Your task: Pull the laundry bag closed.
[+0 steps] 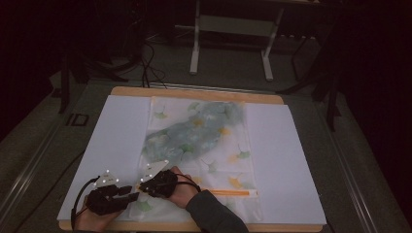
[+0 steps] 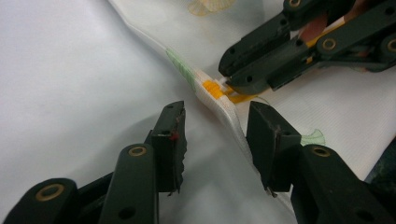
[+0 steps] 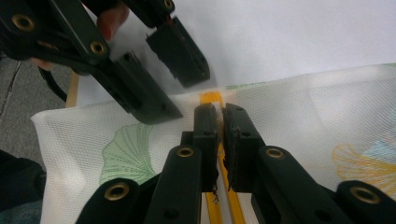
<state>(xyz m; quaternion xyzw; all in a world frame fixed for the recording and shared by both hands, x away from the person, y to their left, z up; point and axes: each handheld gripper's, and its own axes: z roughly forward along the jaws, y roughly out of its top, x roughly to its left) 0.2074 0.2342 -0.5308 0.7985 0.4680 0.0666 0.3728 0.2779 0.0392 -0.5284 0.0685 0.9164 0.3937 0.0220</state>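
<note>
1. My right gripper (image 3: 219,140): jaws almost fully together, pinched on the small zipper pull (image 2: 226,85) at the end of the orange zipper (image 3: 215,205). In the left gripper view it comes in from the upper right, tips right on that pull.
2. My left gripper (image 2: 215,140): jaws wide apart, holding nothing, straddling the raised edge of the bag just beside the zipper end. One jaw over the white sheet, the other over the mesh.
3. In the high view both grippers sit close together at the near left corner of the bag, my right forearm crossing in from the bottom.
4. The thing: a white mesh laundry bag (image 1: 228,145) printed with green and yellow ginkgo leaves, lying flat in the middle of the table on a white sheet (image 1: 116,141). Something bluish and soft-looking shows through the mesh (image 1: 204,124), towards the far end.
5. Handling, my guess: light, limp, thin fabric; it will bunch and drag rather than hold still. The pull is tiny and probably slippery.
6. Where to hold: clamp the left on the bag edge next to the zipper end to anchor it, and keep the right on the pull.
7. Writing or brands: none readable, only the leaf print.
</note>
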